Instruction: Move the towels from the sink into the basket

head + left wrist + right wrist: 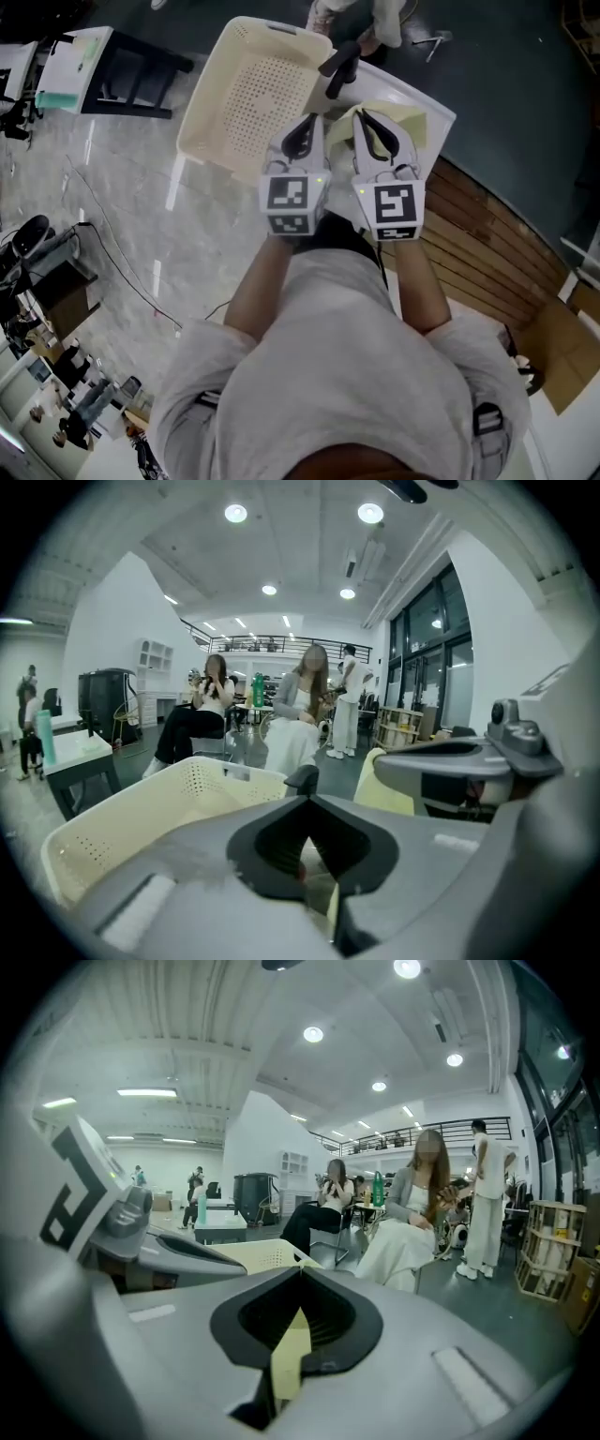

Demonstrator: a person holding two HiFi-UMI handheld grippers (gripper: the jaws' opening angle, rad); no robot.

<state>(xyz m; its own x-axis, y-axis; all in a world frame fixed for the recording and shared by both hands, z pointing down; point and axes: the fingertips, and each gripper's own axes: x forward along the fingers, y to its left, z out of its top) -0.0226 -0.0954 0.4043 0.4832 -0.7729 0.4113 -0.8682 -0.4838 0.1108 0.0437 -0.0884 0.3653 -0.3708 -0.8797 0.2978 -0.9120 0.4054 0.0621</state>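
Note:
A pale yellow towel (pixel 410 122) hangs over the white sink (pixel 433 111), pinched between my two grippers, which stand side by side in the head view. My right gripper (pixel 367 119) is shut on it, and a yellow strip of towel (pixel 289 1358) shows in its closed jaws. My left gripper (pixel 307 124) is also shut, with a pale sliver of cloth (pixel 319 883) in its jaws and more of the towel (pixel 386 782) to its right. The cream perforated basket (pixel 246 56) sits on the floor just beyond and left of the grippers; its rim (pixel 141 808) lies close ahead.
A black faucet handle (pixel 339 64) rises between the basket and the sink. Wooden slats (pixel 487 244) lie to the right, polished stone floor with cables to the left. A black table (pixel 122 56) stands at the far left. Seated people (pixel 300 705) are beyond the basket.

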